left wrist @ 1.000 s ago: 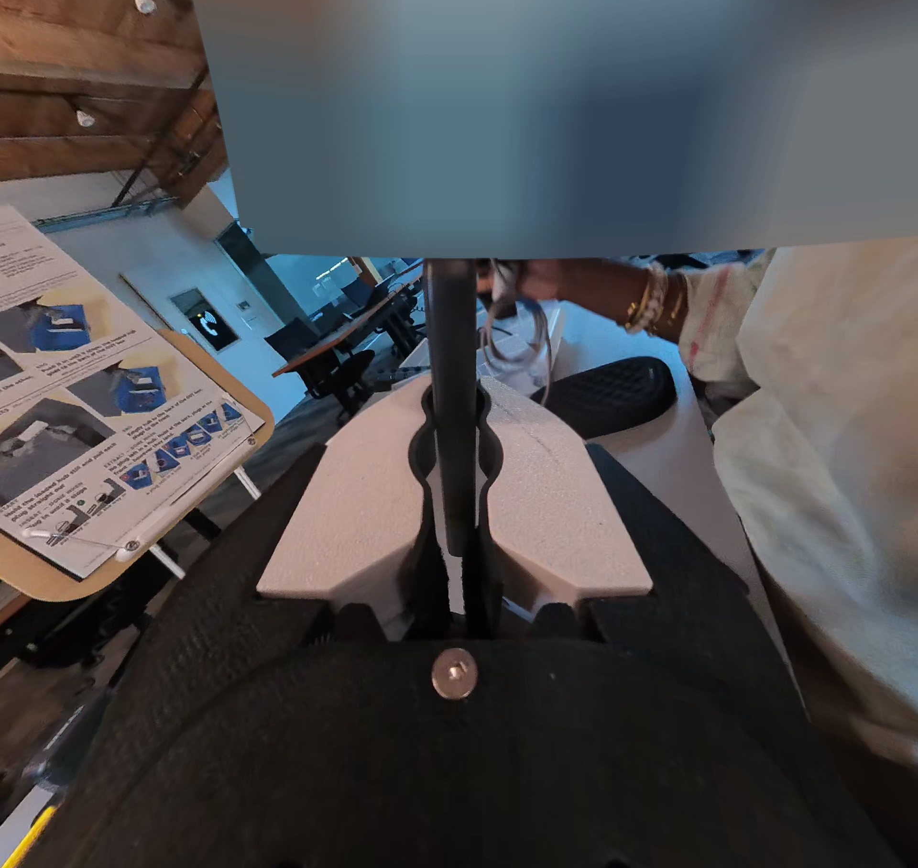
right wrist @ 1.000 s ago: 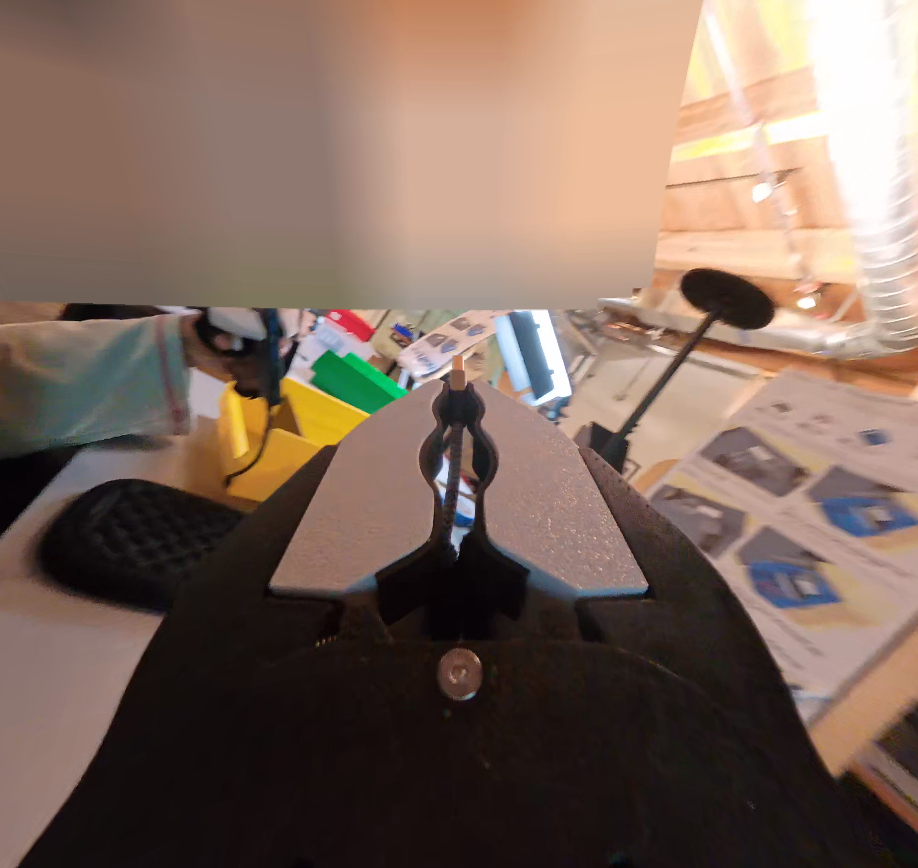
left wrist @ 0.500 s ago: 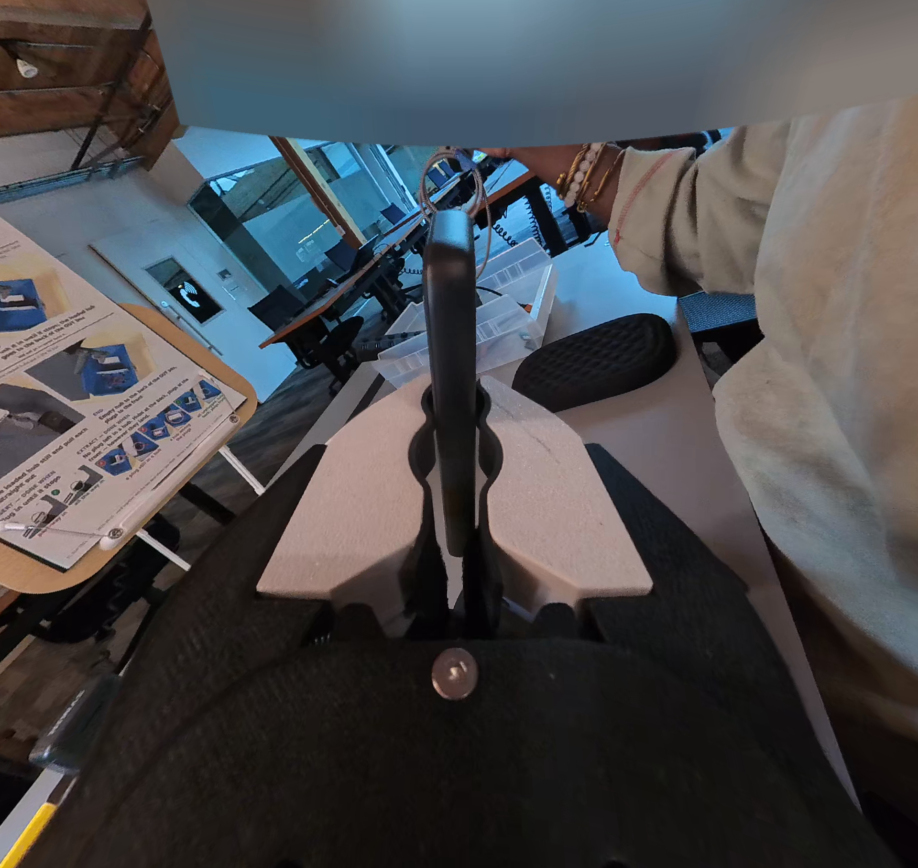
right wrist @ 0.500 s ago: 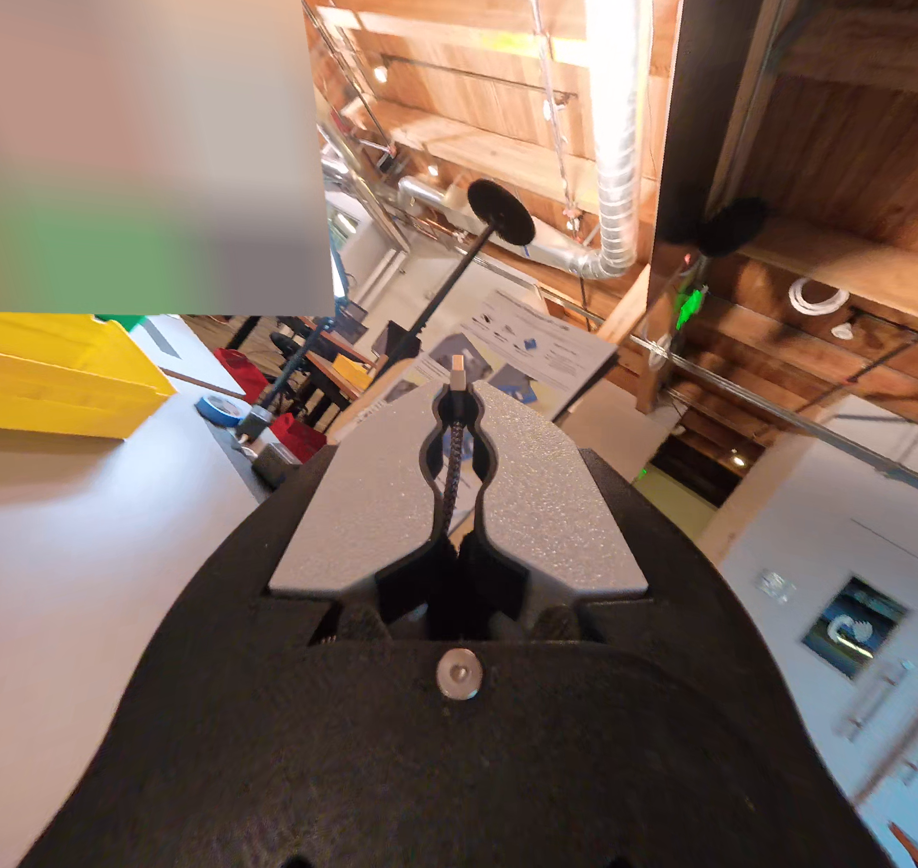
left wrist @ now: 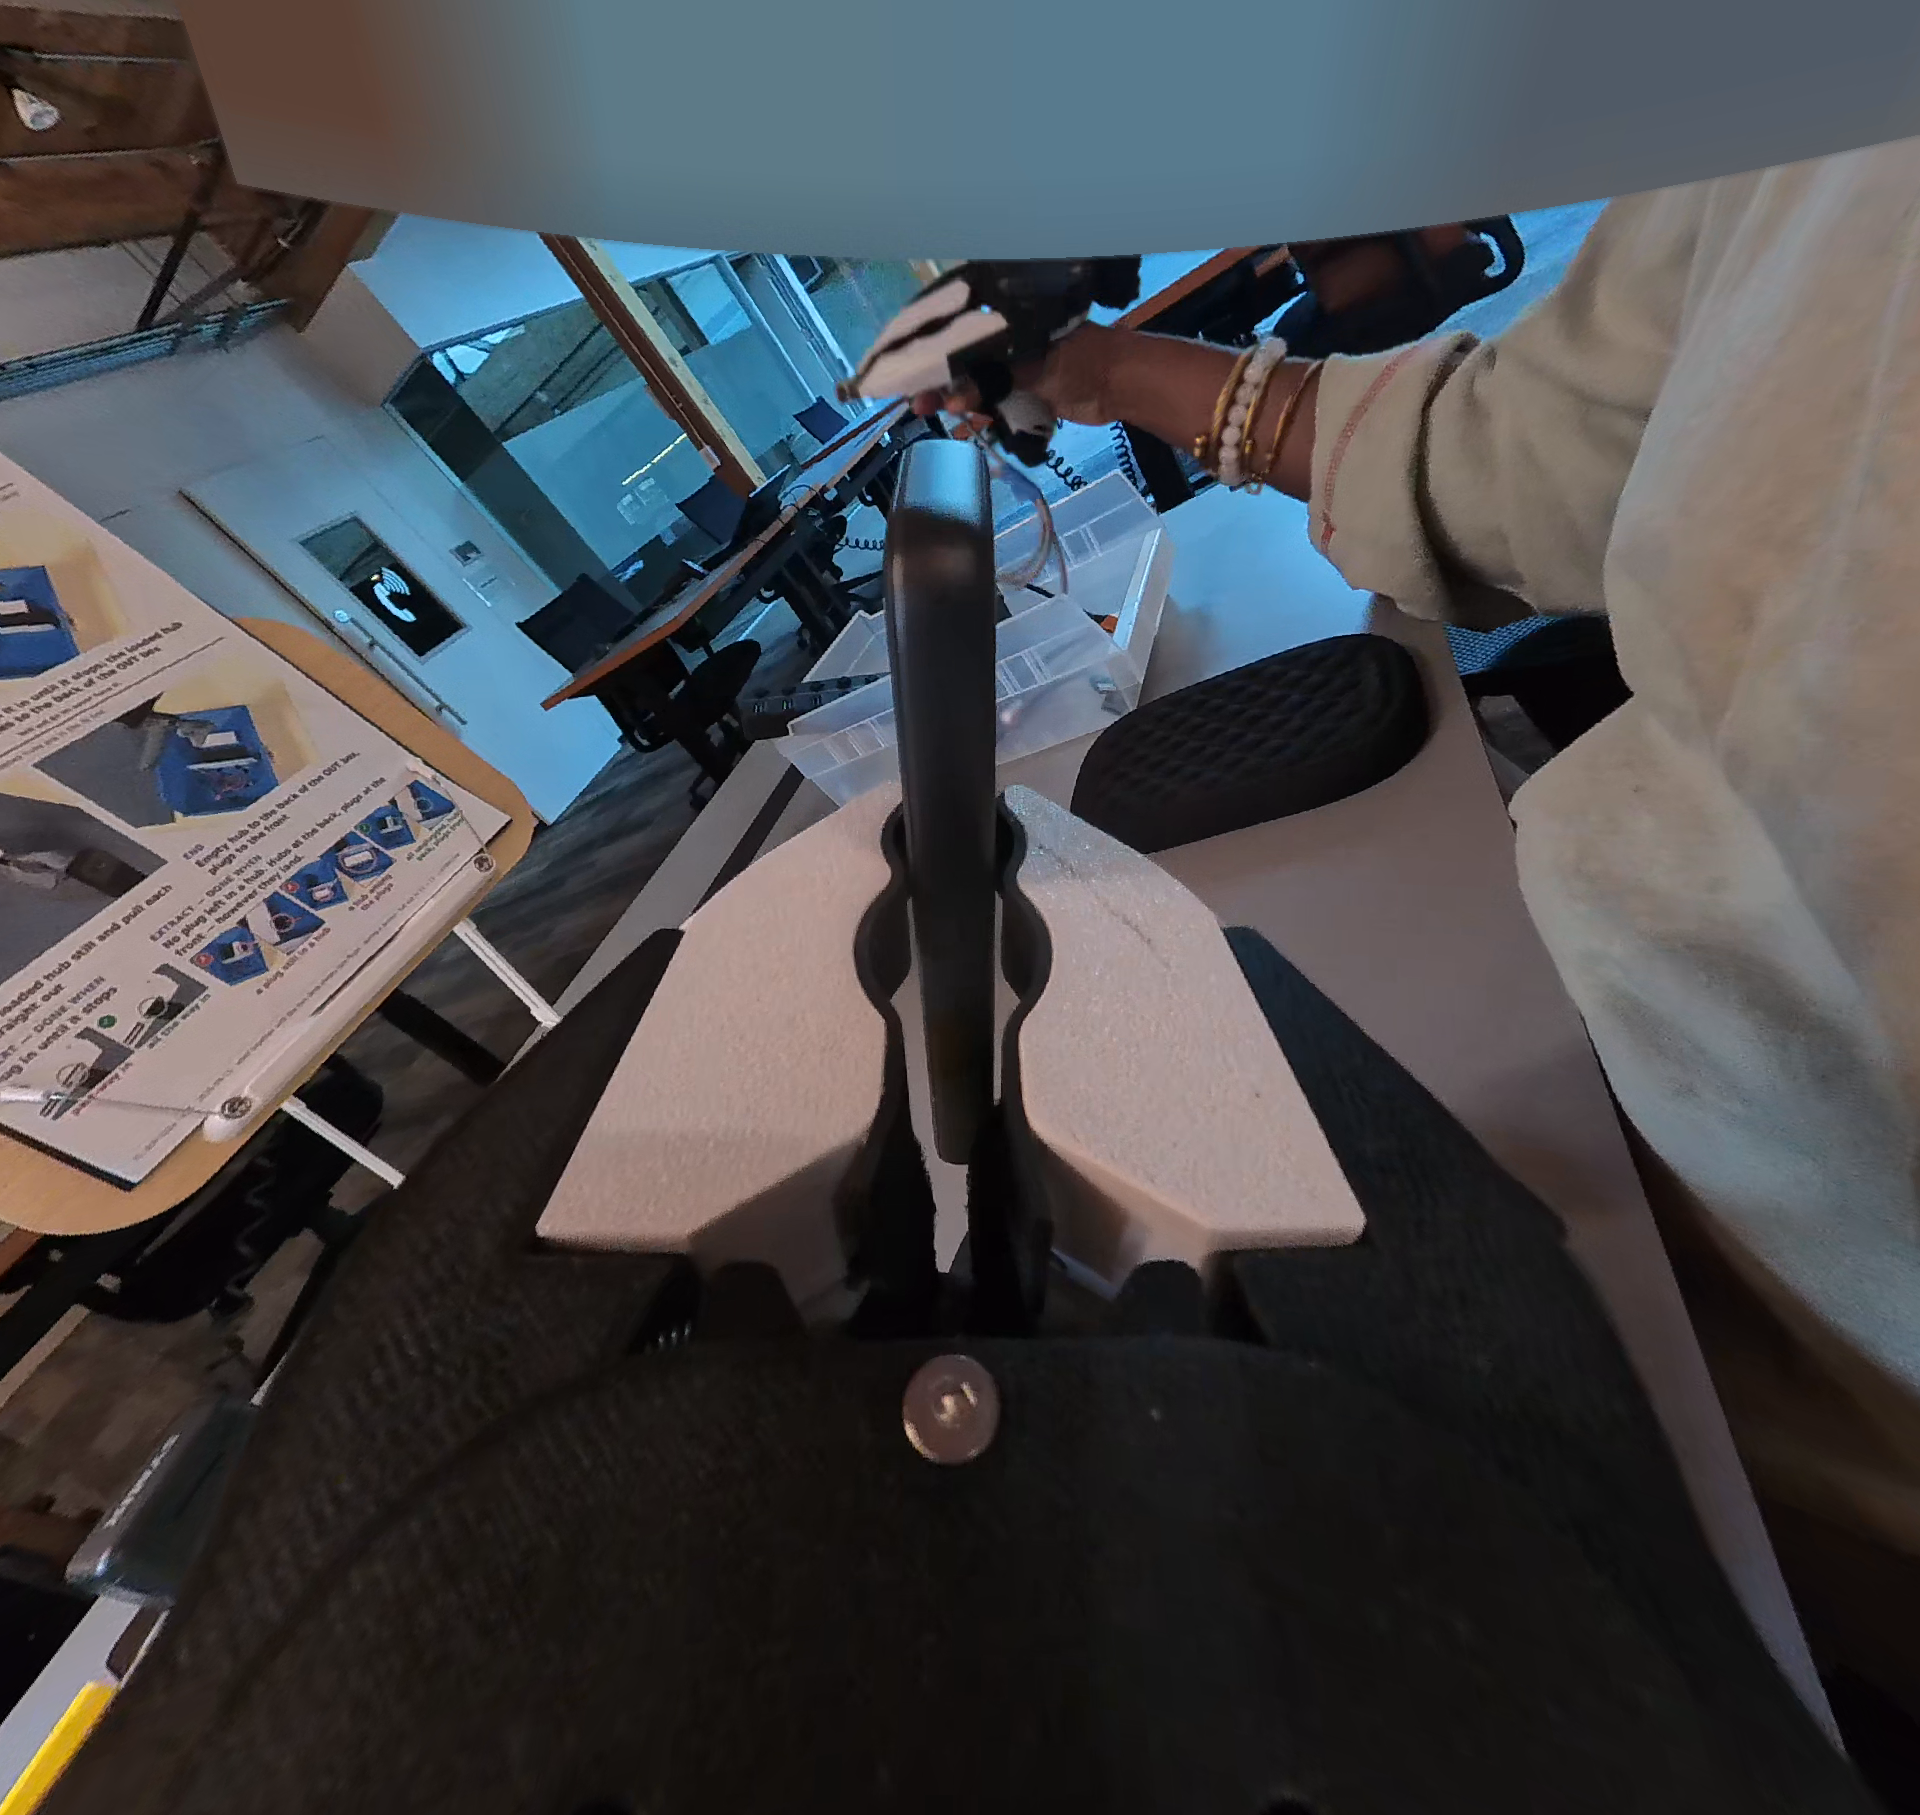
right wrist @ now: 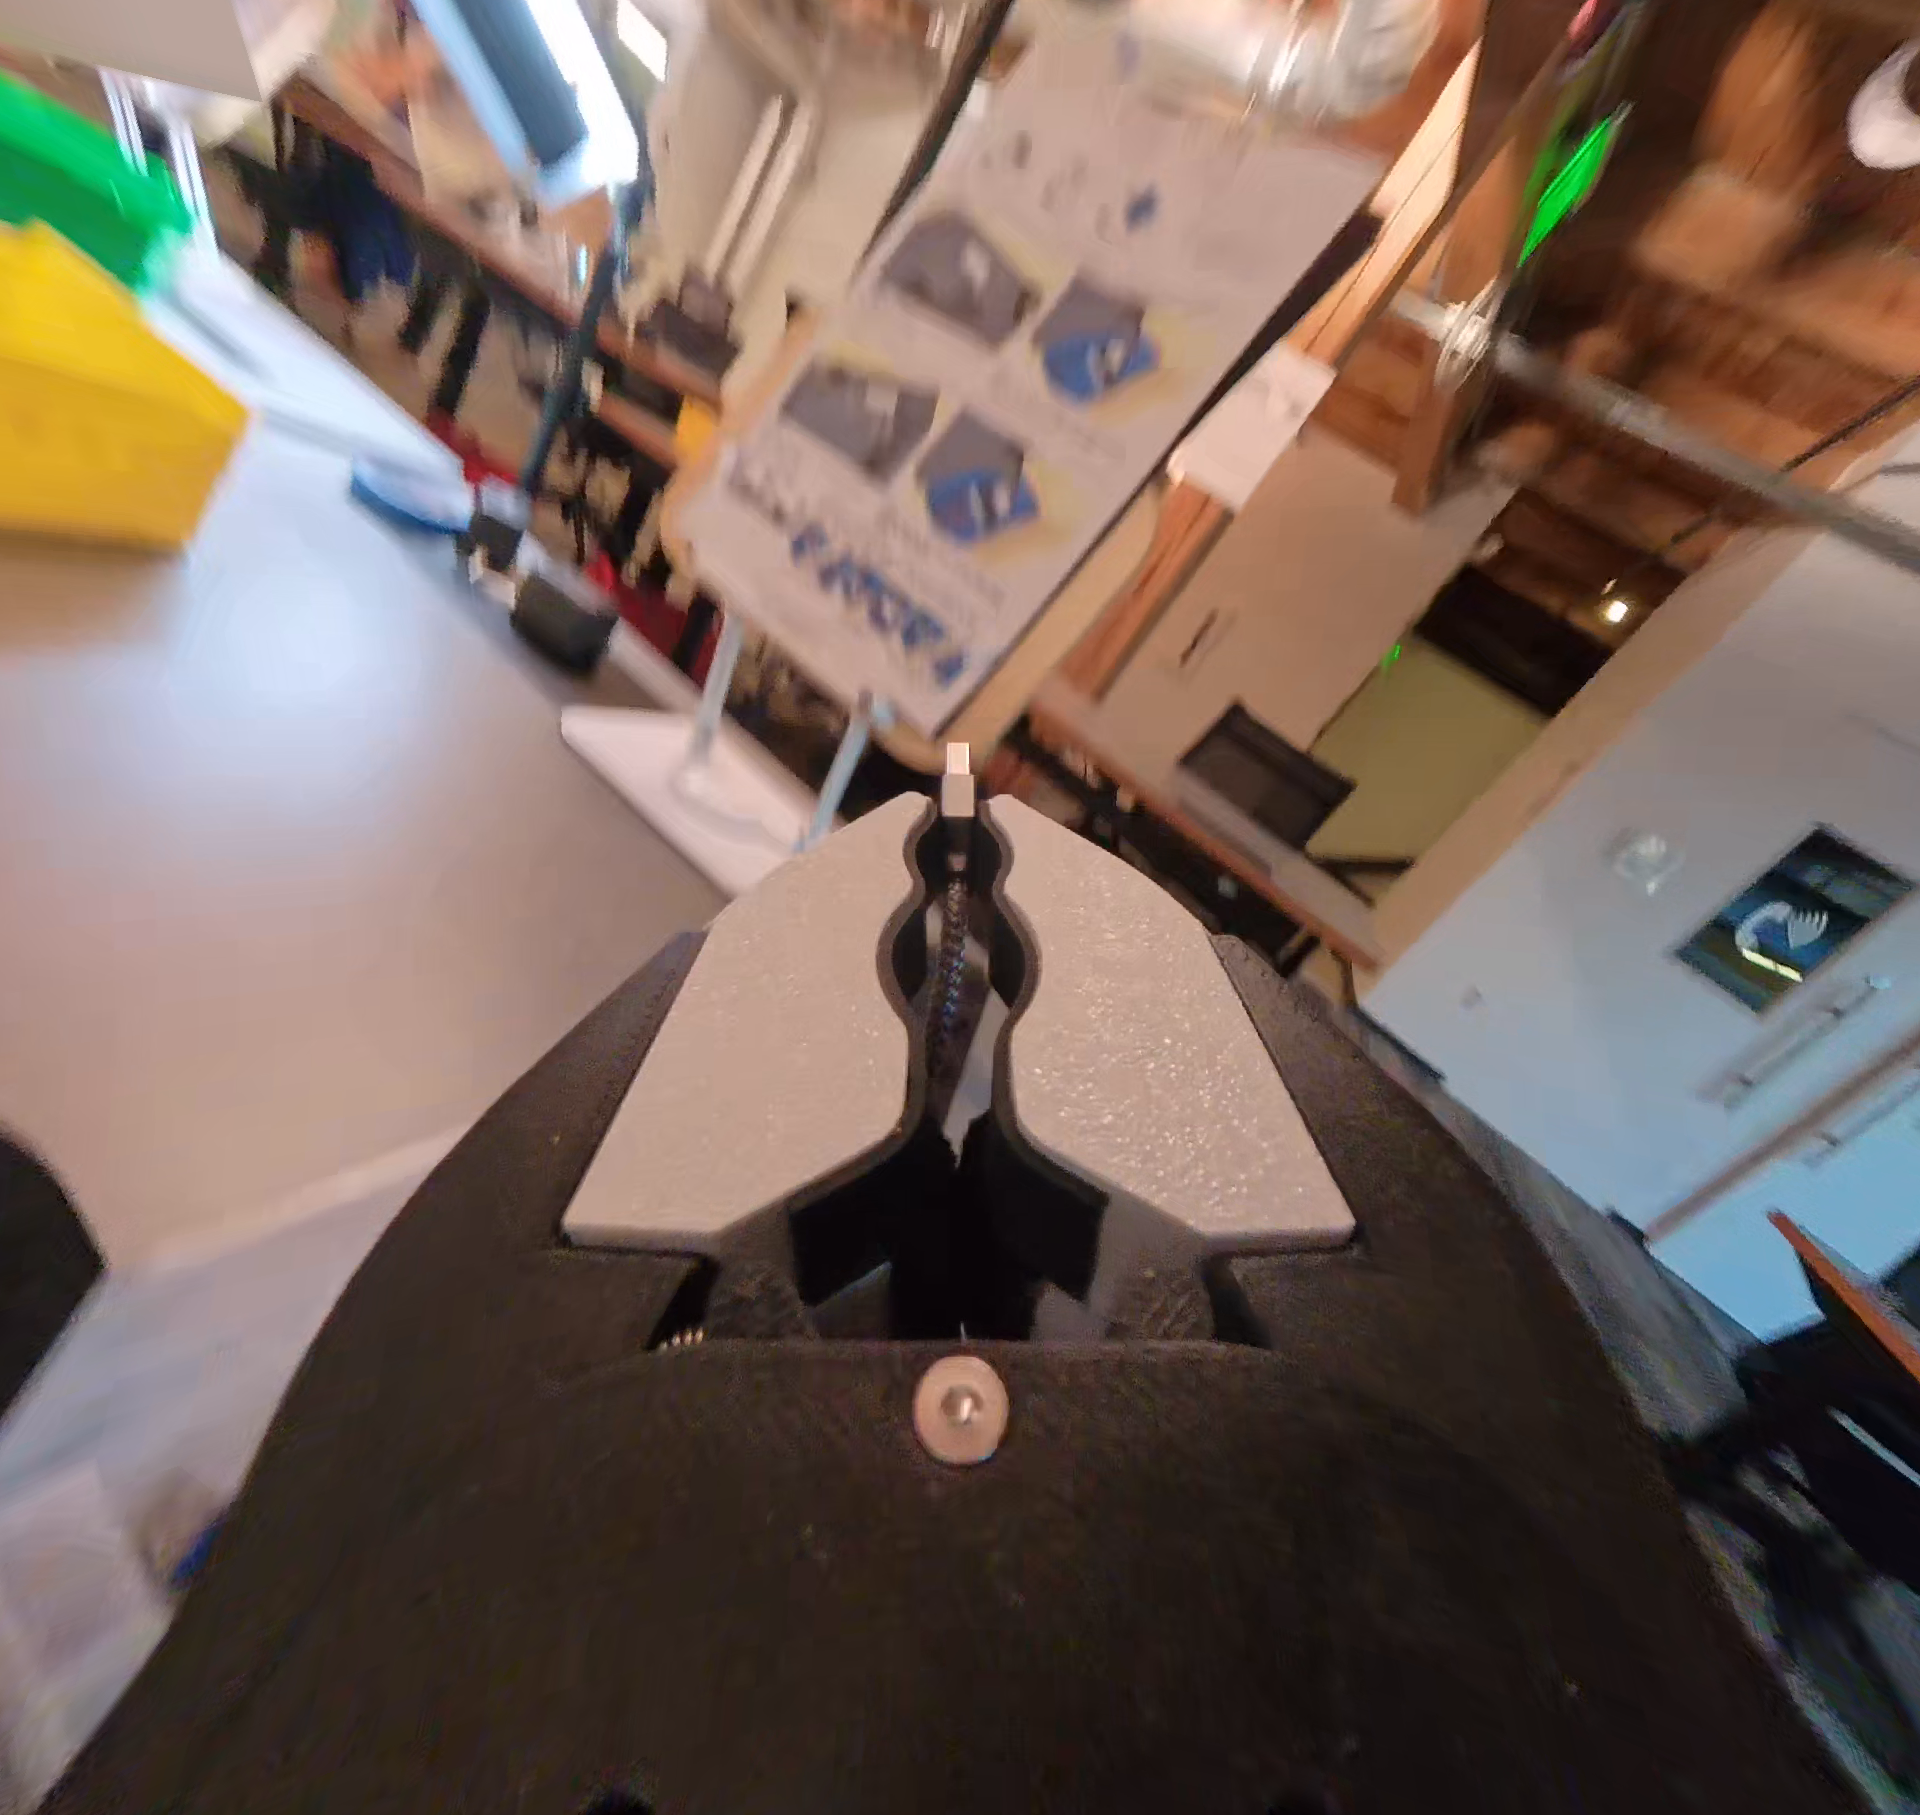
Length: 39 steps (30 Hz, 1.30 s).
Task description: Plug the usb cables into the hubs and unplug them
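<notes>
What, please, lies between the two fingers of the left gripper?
In the left wrist view, the left gripper is clamped on a slim dark hub standing edge-on between them.

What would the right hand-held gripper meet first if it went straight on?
Probably the instruction board on its stand. The right hand-held gripper, shut on the usb cable, points just below it; depth is unclear.

Cool blue daylight dims the left wrist view, sharp but bowed at its edges. The right wrist view glows warm; motion blur smears everything beyond the crisp right gripper (right wrist: 958, 809).
</notes>
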Motion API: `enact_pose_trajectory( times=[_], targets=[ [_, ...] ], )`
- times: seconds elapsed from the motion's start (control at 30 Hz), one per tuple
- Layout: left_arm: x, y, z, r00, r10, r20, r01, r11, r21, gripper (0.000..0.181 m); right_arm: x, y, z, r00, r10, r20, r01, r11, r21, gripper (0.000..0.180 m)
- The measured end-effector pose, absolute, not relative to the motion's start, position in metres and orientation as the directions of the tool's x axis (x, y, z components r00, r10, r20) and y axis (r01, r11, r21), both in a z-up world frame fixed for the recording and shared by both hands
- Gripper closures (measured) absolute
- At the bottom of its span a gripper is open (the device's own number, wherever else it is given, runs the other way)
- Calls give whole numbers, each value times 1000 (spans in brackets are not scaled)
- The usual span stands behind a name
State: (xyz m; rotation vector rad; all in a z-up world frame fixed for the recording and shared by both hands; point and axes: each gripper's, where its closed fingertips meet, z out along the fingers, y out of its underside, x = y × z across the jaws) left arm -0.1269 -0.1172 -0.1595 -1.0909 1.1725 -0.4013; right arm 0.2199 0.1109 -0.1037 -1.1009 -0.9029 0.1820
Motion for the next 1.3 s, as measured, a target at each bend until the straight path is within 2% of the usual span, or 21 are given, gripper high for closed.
enact_pose_trajectory(
  times=[0.13,0.3,0.4,0.47,0.57,0.63,0.73,0.8,0.87,0.93,1.13,1.17,1.2,1.3],
  targets=[
    [-129,-114,-161,403,-753,-521,-254,454,-854,168,236,122,-170,529,594,606,543,312,-780,173],
    [-127,-112,-163,405,-754,-516,-261,446,-856,168,260,122,-243,395,694,603,816,36,-576,171],
    [-127,-109,-163,411,-754,-513,-262,441,-858,168,277,117,-274,377,744,552,895,-140,-424,154],
    [-127,-108,-163,421,-749,-512,-262,440,-859,168,283,115,-275,406,717,566,902,-215,-373,144],
    [-128,-104,-159,452,-734,-506,-250,440,-862,168,263,112,-242,488,604,630,856,-190,-480,123],
    [-128,-102,-154,476,-721,-504,-227,453,-862,168,216,96,-208,521,575,631,780,-21,-625,115],
    [-125,-101,-142,519,-705,-483,-142,486,-862,168,111,31,-154,462,688,559,454,358,-816,116],
    [-124,-102,-131,548,-699,-460,-62,514,-855,168,49,-29,-135,314,809,496,203,453,-868,132],
    [-124,-107,-121,565,-687,-458,10,560,-828,168,-2,-78,-128,168,862,478,44,478,-877,141],
    [-120,-117,-116,538,-699,-471,72,595,-800,168,-41,-106,-130,95,861,500,-5,503,-864,141],
    [-95,-148,-120,373,-752,-543,159,628,-761,168,-112,-135,-145,-27,817,575,-8,575,-818,139],
    [-92,-151,-121,351,-760,-547,167,626,-762,168,-117,-138,-149,-52,814,579,6,580,-814,143],
    [-88,-153,-123,328,-771,-547,178,619,-765,168,-121,-140,-153,-69,804,591,20,593,-805,158],
    [-83,-155,-124,305,-790,-533,201,600,-774,166,-118,-140,-155,-70,798,598,25,601,-799,165]
  ],
)
